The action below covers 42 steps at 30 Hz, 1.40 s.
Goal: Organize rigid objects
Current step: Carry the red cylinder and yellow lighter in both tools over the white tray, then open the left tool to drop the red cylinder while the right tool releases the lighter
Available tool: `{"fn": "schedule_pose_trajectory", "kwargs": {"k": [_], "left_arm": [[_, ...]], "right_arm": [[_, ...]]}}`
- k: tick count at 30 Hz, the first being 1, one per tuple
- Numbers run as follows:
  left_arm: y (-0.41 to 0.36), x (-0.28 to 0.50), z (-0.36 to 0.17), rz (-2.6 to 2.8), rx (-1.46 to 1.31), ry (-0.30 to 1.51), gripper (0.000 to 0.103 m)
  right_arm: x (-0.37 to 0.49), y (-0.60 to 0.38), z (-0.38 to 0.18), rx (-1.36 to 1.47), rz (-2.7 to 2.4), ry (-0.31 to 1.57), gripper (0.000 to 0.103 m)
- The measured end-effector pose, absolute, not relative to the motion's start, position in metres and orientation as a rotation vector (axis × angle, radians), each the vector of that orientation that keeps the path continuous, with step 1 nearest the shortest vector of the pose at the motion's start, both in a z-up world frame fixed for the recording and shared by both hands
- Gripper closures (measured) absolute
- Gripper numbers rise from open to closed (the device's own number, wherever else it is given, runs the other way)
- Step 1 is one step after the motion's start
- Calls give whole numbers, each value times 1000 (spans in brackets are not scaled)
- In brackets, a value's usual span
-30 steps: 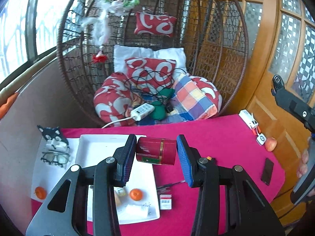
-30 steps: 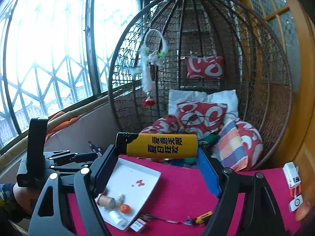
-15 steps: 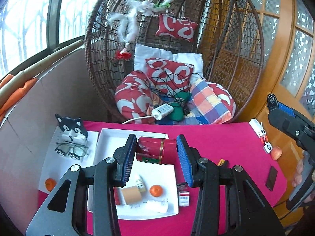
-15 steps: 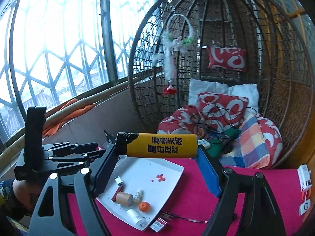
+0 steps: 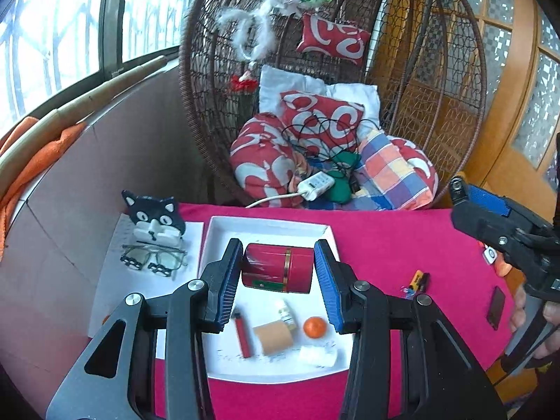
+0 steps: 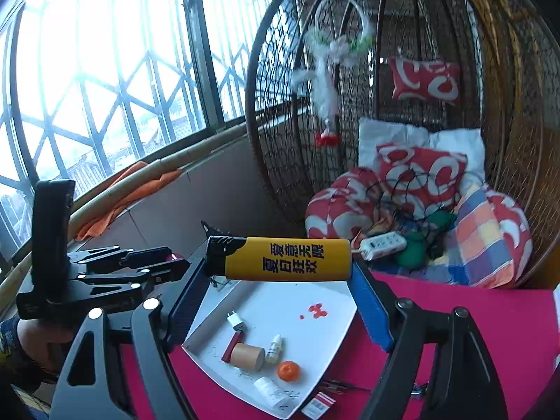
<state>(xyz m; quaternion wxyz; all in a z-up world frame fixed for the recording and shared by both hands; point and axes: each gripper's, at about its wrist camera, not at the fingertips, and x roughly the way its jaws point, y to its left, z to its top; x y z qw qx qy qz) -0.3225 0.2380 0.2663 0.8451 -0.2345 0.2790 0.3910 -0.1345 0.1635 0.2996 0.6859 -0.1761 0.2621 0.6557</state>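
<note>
Magenta-covered table (image 5: pixel 385 241), white tray (image 5: pixel 224 227), glasses (image 5: pixel 154 262), black phone (image 5: pixel 496 307)

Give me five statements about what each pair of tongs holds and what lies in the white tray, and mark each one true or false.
1. The left tongs hold a red tin lying sideways. True.
2. The right tongs are empty. False: they grip a big yellow lighter by its ends.
3. A small orange fruit lies in the white tray. True.
4. The glasses lie inside the tray. False: they sit beside it, in front of the cat-shaped stand.
5. The tray sits on a green cloth. False: the cloth is pink-red.
</note>
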Motion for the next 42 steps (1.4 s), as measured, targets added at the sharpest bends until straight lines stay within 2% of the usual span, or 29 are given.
{"fn": "schedule_pose_trajectory", "kwargs": {"k": [7, 13, 17, 22, 25, 32, 34, 35, 36, 37, 38, 42], "left_arm": [[281, -341, 255, 825, -548, 597, 61], [310, -323, 234, 777, -545, 661, 61], [326, -294, 194, 712, -570, 766, 61], [343, -273, 118, 683, -606, 962, 61], [350, -272, 106, 662, -637, 975, 61], [355, -260, 102, 665, -605, 1023, 61], [351, -259, 99, 661, -599, 1025, 56], [350, -261, 99, 659, -600, 1013, 34], [349, -264, 101, 667, -595, 987, 9], [348, -268, 104, 685, -588, 955, 2], [348, -270, 106, 698, -587, 940, 0], [349, -282, 115, 762, -610, 894, 0]], "right_arm": [[-135, 196, 273, -408, 1417, 662, 23], [-132, 224, 243, -448, 1351, 738, 23], [-128, 239, 209, -481, 1301, 836, 23], [-131, 250, 135, -645, 1234, 981, 23], [-140, 248, 103, -716, 1203, 1027, 23], [-164, 256, 84, -807, 1193, 981, 22], [-168, 255, 83, -820, 1197, 965, 22], [-170, 255, 83, -826, 1200, 956, 18], [-171, 255, 84, -832, 1201, 941, 10], [-172, 258, 84, -833, 1199, 927, 4], [-173, 256, 85, -826, 1198, 911, 0], [-174, 256, 91, -808, 1204, 902, 0]]}}
